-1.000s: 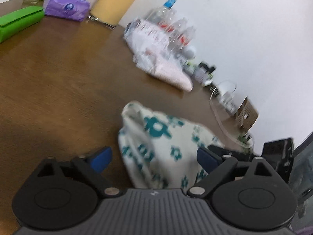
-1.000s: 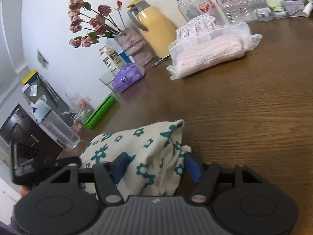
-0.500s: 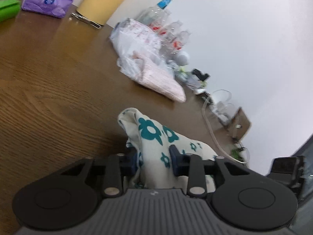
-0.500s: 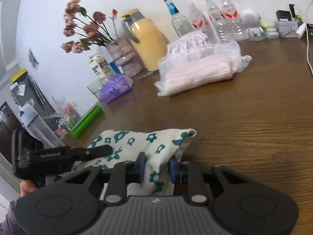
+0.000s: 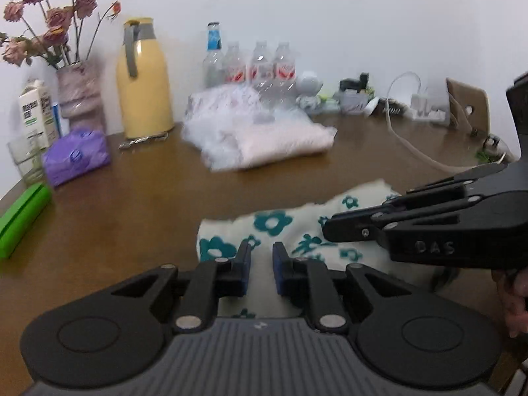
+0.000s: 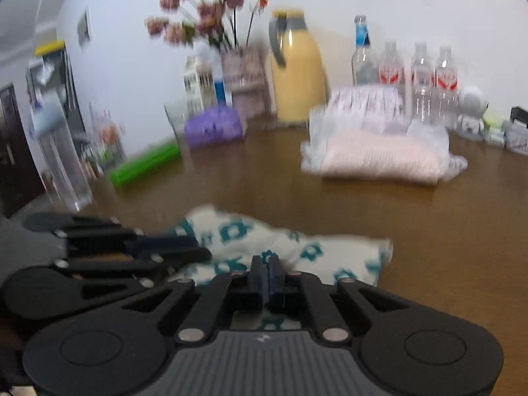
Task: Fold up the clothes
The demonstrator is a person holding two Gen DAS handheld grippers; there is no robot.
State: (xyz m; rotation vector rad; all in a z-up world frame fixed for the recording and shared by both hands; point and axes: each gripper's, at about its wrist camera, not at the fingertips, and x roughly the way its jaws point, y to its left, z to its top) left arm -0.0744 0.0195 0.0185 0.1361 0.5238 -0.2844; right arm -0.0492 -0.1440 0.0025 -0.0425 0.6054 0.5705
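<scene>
While both grippers work at its near edge, the flowered cloth [image 5: 280, 227] lies on the brown table [image 5: 132, 204] as a long, low bundle. Its long axis runs across the table, from left to right in both views, and in the left wrist view the right end points a little away toward the wall.

The left gripper [image 5: 261, 264] has its blue pads [image 5: 245, 274] narrowly apart and they are closing, with cloth between them; whether they already press the cloth I cannot tell. The right gripper [image 6: 265, 275] has its pads together, pinched on a thin fold of the cloth. In the left wrist view it comes in from the right side [image 5: 333, 229] and covers part of the cloth there.

Both pictures are blurred. The near part of the cloth is hidden behind the gripper bodies, so the whole shape is not visible. A hand [image 5: 514, 300] is cut off at the right border.

Farther back stand a yellow jug [image 5: 145, 82], a vase of flowers [image 5: 79, 95], some water bottles [image 5: 260, 62] and a pink folded cloth in plastic [image 5: 264, 138].

Compared with one second before, both claws were wide open around the cloth, and the views have rolled to be level.
</scene>
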